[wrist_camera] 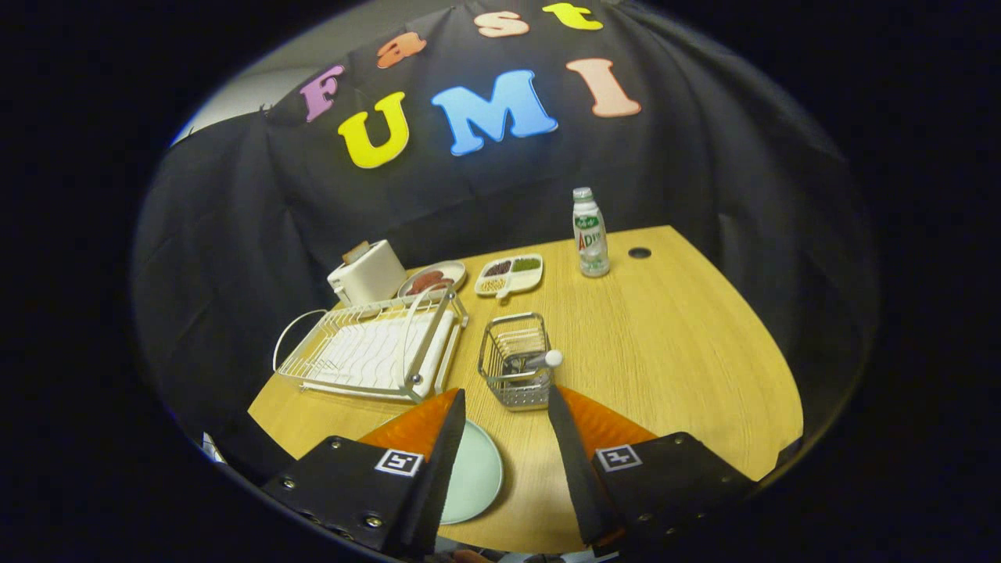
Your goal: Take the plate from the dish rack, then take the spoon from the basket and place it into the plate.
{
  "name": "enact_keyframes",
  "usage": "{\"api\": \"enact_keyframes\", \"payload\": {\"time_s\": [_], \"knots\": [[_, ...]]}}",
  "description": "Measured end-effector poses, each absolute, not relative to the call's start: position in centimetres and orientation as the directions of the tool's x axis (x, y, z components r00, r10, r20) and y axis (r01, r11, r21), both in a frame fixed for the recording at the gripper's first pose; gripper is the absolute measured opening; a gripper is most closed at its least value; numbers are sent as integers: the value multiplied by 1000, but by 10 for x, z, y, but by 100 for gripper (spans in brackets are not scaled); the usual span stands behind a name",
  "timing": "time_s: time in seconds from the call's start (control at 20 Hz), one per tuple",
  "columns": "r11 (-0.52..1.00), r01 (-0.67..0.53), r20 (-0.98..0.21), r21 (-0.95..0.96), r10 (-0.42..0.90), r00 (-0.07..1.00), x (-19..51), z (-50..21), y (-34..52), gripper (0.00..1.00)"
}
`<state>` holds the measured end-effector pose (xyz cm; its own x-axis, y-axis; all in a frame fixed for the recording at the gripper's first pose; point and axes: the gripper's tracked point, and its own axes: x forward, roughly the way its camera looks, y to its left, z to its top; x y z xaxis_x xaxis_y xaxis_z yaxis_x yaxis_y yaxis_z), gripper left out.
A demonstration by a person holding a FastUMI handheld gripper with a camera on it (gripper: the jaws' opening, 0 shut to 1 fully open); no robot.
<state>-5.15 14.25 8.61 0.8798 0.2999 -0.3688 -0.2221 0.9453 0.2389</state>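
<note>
A pale green plate (474, 474) lies flat on the wooden table (665, 367), partly under my left finger. My gripper (507, 397) is open, with nothing between its fingers. Just ahead of the fingertips stands a small wire basket (514, 361). A spoon (539, 360) with a white round end rests in it, leaning over the basket's right rim. The white wire dish rack (367, 349) sits to the left of the basket and holds no plate.
Behind the rack stand a white toaster (367, 272), a small dish with brown food (432, 278) and a divided tray of snacks (510, 274). A drink bottle (591, 233) stands at the back, next to a round hole (640, 252) in the tabletop.
</note>
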Motion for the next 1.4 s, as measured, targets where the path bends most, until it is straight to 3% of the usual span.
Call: {"api": "enact_keyframes", "payload": {"time_s": [0.3, 0.55, 0.9, 1.05, 1.1, 1.15, 1.25, 1.3, 1.4], "knots": [[953, -269, -115, 138, 285, 952, -33, 119, 114, 66], [967, -223, -46, 121, 230, 972, -14, 103, 107, 65], [960, -242, -27, 139, 248, 968, 28, 58, 129, 66], [962, -237, -21, 135, 242, 970, 43, 47, 133, 61], [962, -240, -13, 128, 243, 970, 41, 49, 134, 53], [966, -232, -20, 111, 235, 972, 39, 49, 134, 36], [958, -266, -42, 107, 272, 961, 36, 46, 144, 21], [957, -270, -54, 106, 277, 959, 33, 45, 147, 20], [970, -222, -34, 98, 226, 973, 34, 55, 140, 10]]}}
